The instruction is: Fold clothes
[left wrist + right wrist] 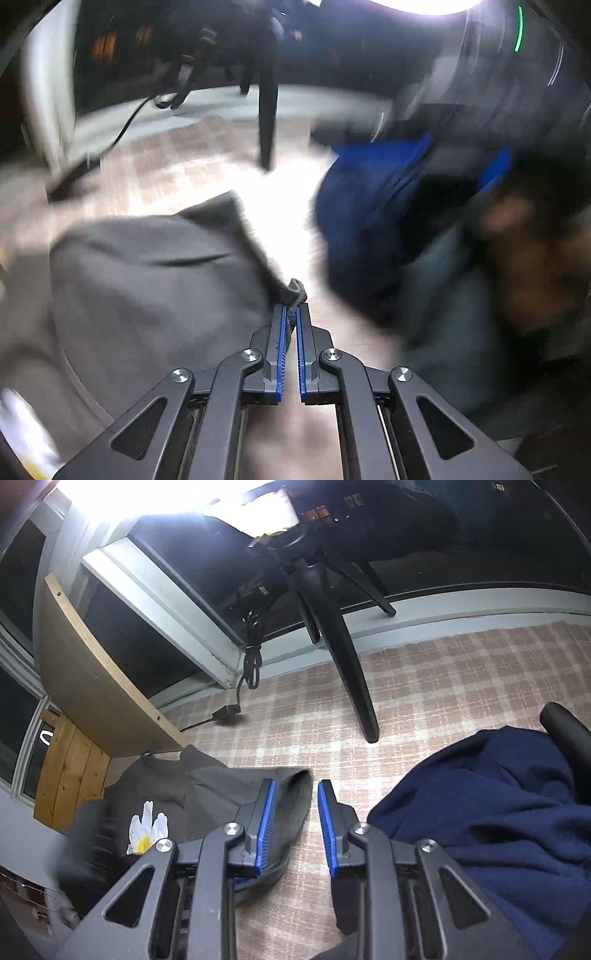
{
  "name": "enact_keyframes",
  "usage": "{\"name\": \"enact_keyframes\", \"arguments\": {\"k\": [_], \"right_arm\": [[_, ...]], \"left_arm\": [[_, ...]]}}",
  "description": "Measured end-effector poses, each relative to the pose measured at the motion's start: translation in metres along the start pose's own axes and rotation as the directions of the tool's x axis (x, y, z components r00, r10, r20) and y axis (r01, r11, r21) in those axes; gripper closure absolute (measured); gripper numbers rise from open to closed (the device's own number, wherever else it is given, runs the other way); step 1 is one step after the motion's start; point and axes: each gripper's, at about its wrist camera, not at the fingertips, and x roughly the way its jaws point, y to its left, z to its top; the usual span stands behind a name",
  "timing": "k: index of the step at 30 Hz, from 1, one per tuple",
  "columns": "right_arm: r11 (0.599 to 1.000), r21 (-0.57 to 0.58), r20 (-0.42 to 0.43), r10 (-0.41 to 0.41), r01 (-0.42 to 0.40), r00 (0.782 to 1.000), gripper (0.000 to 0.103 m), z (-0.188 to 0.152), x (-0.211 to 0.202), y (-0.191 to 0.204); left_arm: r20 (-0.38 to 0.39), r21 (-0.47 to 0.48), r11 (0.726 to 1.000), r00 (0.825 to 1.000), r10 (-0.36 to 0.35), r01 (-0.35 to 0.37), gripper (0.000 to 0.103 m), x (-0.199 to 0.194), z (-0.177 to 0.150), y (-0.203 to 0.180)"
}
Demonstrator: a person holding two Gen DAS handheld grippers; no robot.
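Observation:
A dark grey garment [147, 288] lies spread on the pink checked cover [177, 162]. My left gripper [291, 306] is shut on a bunched corner of it, and the fabric pokes out past the blue pads. The right wrist view shows the same grey garment [207, 794] with a white daisy print [146, 830]. My right gripper [295, 786] stands open beside its right-hand edge. A fold of grey cloth lies loosely under the left finger [264, 812], and the pads are not pressing on it. A navy blue garment [480, 812] lies crumpled to the right, blurred in the left wrist view [362, 221].
A black tripod leg [351, 672] stands on the checked cover [443, 686] beyond the clothes. A black cable with a plug [229, 712] trails from the window ledge. A wooden board [92, 672] leans at the left. A black padded bar [565, 723] sits behind the navy garment.

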Motion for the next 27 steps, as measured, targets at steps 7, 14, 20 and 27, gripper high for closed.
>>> {"name": "enact_keyframes", "arguments": {"k": [7,14,20,27], "right_arm": [[0.994,-0.079,-0.104,-0.083,0.075,0.991,0.059,-0.011,0.039,-0.003],[0.938,-0.27,-0.168,-0.271,0.22,0.948,0.049,-0.027,0.065,0.006],[0.897,-0.367,-0.132,-0.313,0.247,0.94,0.1,-0.036,0.064,0.014],[0.925,-0.18,0.006,-0.339,0.335,0.941,0.093,-0.027,-0.017,-0.015]], "left_arm": [[-0.099,0.068,0.997,0.994,0.054,-0.047,0.059,-0.015,-0.039,-0.018],[-0.046,0.044,0.967,0.966,0.254,-0.252,0.059,-0.068,-0.079,0.005],[-0.073,-0.001,0.915,0.912,0.403,-0.404,0.059,-0.095,-0.107,0.031],[-0.078,-0.016,0.902,0.9,0.429,-0.432,0.058,-0.113,-0.144,0.037]]}}
